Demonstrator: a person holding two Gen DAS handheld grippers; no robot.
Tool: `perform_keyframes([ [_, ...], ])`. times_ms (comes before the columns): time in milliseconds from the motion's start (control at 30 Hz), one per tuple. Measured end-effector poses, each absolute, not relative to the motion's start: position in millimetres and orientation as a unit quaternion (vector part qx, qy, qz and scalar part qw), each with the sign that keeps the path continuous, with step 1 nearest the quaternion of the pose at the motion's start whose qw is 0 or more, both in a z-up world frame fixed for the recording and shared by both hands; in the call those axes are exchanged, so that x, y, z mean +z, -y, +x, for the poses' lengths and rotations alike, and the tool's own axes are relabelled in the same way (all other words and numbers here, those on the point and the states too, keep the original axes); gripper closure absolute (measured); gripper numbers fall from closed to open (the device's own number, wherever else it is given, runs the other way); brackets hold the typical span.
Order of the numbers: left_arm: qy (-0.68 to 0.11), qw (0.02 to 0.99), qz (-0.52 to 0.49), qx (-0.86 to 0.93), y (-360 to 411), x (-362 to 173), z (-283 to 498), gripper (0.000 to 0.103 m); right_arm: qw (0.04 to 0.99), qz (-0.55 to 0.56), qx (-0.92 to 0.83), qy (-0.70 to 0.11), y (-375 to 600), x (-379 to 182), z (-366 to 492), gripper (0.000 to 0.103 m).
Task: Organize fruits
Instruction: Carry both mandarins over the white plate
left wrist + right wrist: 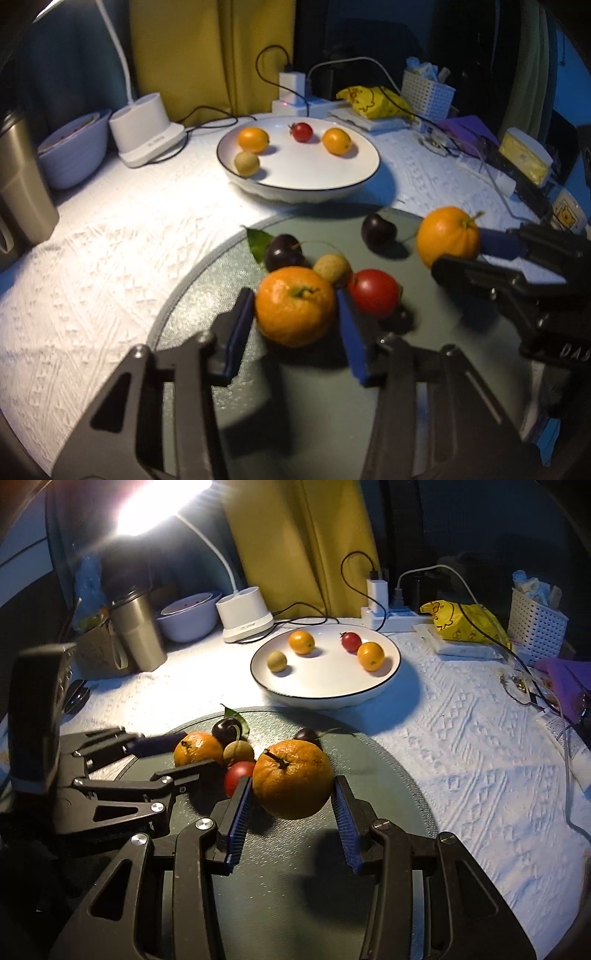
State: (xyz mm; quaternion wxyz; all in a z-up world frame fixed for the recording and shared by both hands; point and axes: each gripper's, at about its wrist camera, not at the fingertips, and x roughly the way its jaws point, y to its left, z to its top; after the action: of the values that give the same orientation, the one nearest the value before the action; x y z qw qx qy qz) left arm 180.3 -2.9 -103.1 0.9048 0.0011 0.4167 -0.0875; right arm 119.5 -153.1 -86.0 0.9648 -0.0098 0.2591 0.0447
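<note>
Left wrist view: a mandarin point(294, 305) sits between the blue pads of the left gripper point(295, 325), which appear to pinch it, though blur leaves the contact on its right side uncertain. It rests on a round grey-green mat point(207, 280). At its 12 o'clock lie a dark cherry point(282, 253) and a small tan fruit point(331, 268); at 3 o'clock, just beside it, a red tomato point(373, 292). A second cherry point(378, 229) lies toward 1 o'clock.

Right wrist view: the right gripper point(293, 801) pinches a larger orange point(293, 778) by its sides, seemingly clear of the mat.

Beyond the mat, at 12 o'clock, a white plate point(332, 184) with a dark rim holds two small oranges point(253, 139), a red cherry tomato point(302, 132) and a yellow-green fruit point(246, 163), all apart from each other.

At the far 10 o'clock stand a lamp base point(146, 129), a pale bowl point(74, 155) and a steel tumbler point(138, 631). At 2 o'clock a white slotted basket point(426, 92) holds small packets.
</note>
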Motion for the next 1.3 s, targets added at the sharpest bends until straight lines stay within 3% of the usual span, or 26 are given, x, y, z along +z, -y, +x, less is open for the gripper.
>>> perform_keyframes([
  [567,-0.387,0.918,-0.009,-0.086,-11,-73,179,0.057,0.971,-0.015,0.036,-0.237,164,-61,133,0.058],
  [1300,-0.365,0.926,-0.008,-0.094,-13,-58,238,0.057,0.973,-0.016,0.023,-0.229,190,-39,179,0.058],
])
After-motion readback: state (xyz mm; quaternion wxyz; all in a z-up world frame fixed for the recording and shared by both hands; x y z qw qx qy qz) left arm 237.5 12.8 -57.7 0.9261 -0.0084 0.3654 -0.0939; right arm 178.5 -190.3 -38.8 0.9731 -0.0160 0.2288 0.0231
